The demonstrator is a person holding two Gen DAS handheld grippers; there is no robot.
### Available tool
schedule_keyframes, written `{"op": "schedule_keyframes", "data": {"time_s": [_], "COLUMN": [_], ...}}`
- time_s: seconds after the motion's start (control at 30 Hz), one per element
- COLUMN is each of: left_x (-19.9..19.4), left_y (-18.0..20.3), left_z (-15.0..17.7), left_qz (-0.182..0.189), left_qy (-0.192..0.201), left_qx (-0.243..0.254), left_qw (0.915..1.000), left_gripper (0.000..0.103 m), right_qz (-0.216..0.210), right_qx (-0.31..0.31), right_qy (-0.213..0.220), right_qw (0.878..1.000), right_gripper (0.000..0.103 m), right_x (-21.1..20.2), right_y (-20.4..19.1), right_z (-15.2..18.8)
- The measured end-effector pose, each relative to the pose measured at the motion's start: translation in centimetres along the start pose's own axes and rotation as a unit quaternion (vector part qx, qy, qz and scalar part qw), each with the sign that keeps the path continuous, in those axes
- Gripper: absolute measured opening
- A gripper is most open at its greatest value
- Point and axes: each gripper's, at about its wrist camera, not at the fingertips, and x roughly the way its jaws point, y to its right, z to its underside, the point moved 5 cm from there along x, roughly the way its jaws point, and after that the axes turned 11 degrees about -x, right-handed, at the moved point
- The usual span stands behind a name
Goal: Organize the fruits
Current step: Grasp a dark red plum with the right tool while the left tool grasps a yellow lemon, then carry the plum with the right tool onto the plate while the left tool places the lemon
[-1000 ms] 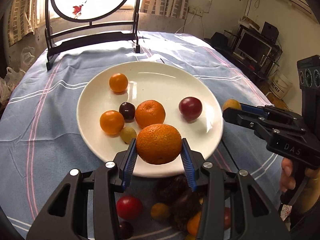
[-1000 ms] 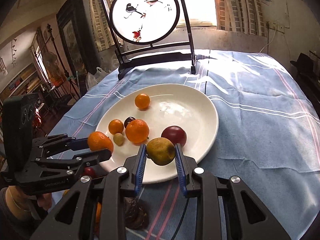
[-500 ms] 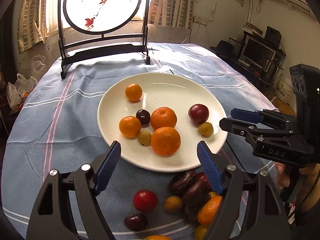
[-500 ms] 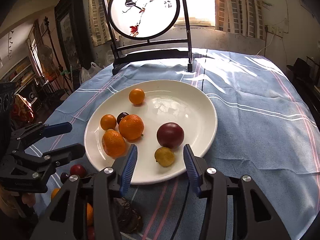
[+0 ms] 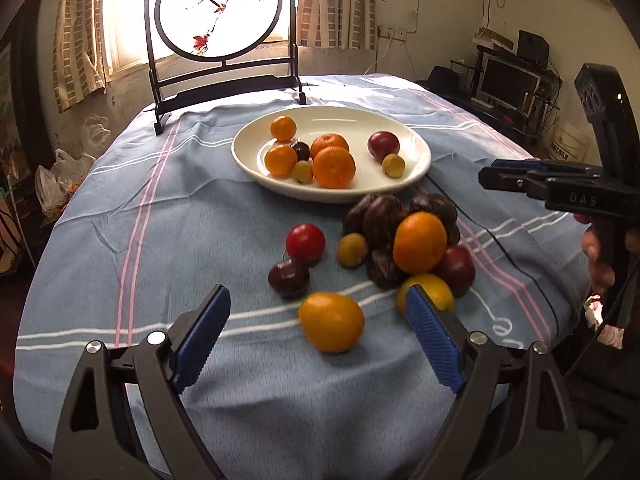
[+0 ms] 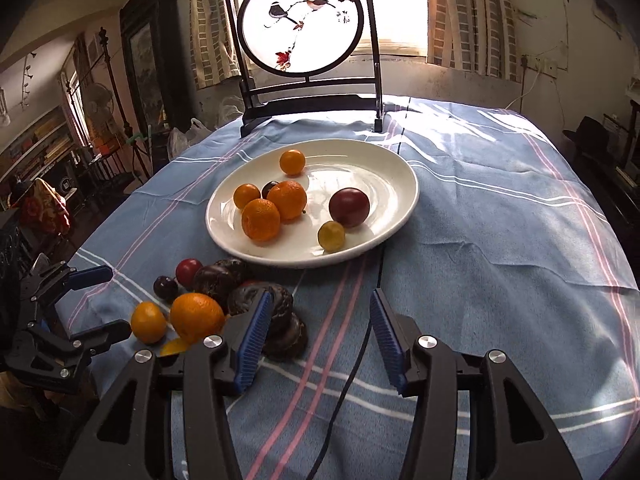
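A white plate (image 5: 332, 197) (image 6: 304, 260) on the blue striped cloth holds several oranges, a dark red plum (image 6: 349, 207) and a small yellow-green fruit (image 6: 331, 236). Nearer to me lies a loose pile: a big orange (image 5: 420, 242) (image 6: 196, 316), dark wrinkled fruits (image 5: 380, 212) (image 6: 218, 280), a red cherry tomato (image 5: 305, 242) and a dark cherry (image 5: 289, 278). My left gripper (image 5: 318, 300) (image 6: 119, 300) hovers over the pile's near side with its jaws opening. A small orange (image 5: 331, 322) lies on the cloth in the gap, untouched. My right gripper (image 6: 320, 298) (image 5: 486, 174) stands open and empty over bare cloth right of the pile.
A round painted screen on a black stand (image 5: 218, 12) (image 6: 300, 20) rises at the table's far end. A black cable (image 6: 352, 380) runs over the cloth from under the plate toward me. A person's hand (image 5: 596, 256) holds the right gripper's handle.
The left gripper let go of a big orange and the right gripper of the yellow-green fruit, both now on the plate. Both opened and drew back to the near pile.
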Motion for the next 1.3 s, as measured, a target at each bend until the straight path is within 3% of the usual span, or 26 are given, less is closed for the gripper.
{"op": "schedule_keyframes", "data": {"time_s": [0.07,0.13,0.23,0.3,0.4,0.57,0.83,0.93,1.3], "left_x": [0.5,1.3,2.9,4.3,3.9,2.3,0.9,0.8,-0.1], "left_y": [-0.2,-0.3,0.0,0.1,0.4,0.3,-0.2,-0.2,-0.7], "left_z": [0.8,1.0,1.1,1.6,2.0,1.9,1.1,1.1,0.8], "left_qz": [-0.009,-0.007,0.0,0.016,0.014,0.037,0.033,0.033,0.036], "left_qy": [-0.003,-0.009,-0.017,-0.039,-0.025,-0.012,-0.002,-0.001,0.012], "left_qx": [-0.002,-0.005,0.003,-0.006,0.005,-0.019,-0.026,-0.028,-0.036], "left_qw": [0.9999,0.9999,0.9999,0.9991,0.9996,0.9991,0.9991,0.9991,0.9986], "left_gripper": [0.086,0.079,0.059,0.04,0.039,0.039,0.039,0.039,0.039], "right_qz": [-0.001,-0.004,-0.012,-0.025,-0.034,-0.06,-0.082,-0.083,-0.075], "right_qx": [0.005,0.009,0.009,0.004,-0.009,-0.032,-0.057,-0.06,-0.029], "right_qy": [0.0,-0.001,-0.002,-0.004,-0.011,-0.025,-0.032,-0.037,-0.008], "right_qw": [1.0,1.0,1.0,1.0,0.999,0.997,0.995,0.994,0.997], "right_gripper": [0.051,0.051,0.051,0.051,0.051,0.05,0.048,0.04,0.039], "right_x": [-0.6,-1.0,-1.4,-1.5,-1.4,0.2,2.5,3.3,0.6], "right_y": [-0.1,-0.2,-0.8,-1.5,-2.4,-4.1,-7.0,-7.6,-5.6], "right_z": [0.9,1.6,2.5,3.1,4.0,4.9,4.1,3.8,4.6]}}
